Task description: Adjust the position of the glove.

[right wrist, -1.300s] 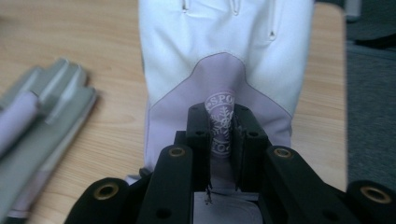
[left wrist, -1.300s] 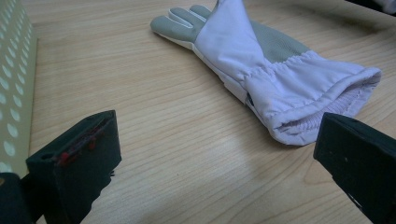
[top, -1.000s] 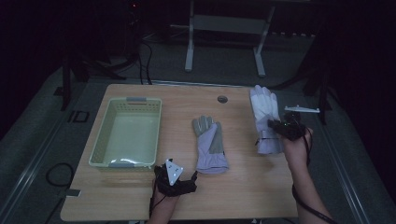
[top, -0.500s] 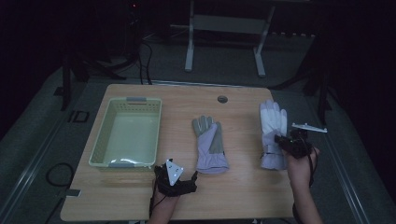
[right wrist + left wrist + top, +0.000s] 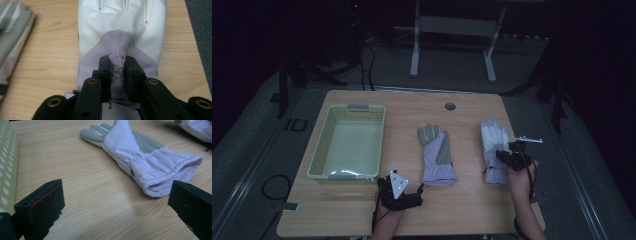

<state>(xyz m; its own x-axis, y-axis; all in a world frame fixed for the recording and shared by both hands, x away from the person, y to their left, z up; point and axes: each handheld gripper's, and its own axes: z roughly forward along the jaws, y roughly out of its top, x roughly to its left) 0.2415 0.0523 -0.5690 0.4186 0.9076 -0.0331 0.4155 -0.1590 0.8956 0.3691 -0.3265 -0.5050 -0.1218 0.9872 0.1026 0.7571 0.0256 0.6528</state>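
I'm looking into a dim lab: a bare wooden bench on grey carpet, cables trailing, a metal stand behind.

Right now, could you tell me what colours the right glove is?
The right glove is white over the fingers and lilac below, with a snowflake badge; clearest in the right gripper view.

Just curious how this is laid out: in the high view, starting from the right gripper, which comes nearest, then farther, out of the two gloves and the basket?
1. White glove, under the right gripper, at the table's right.
2. Grey-palmed glove, mid-table.
3. Basket, far left.
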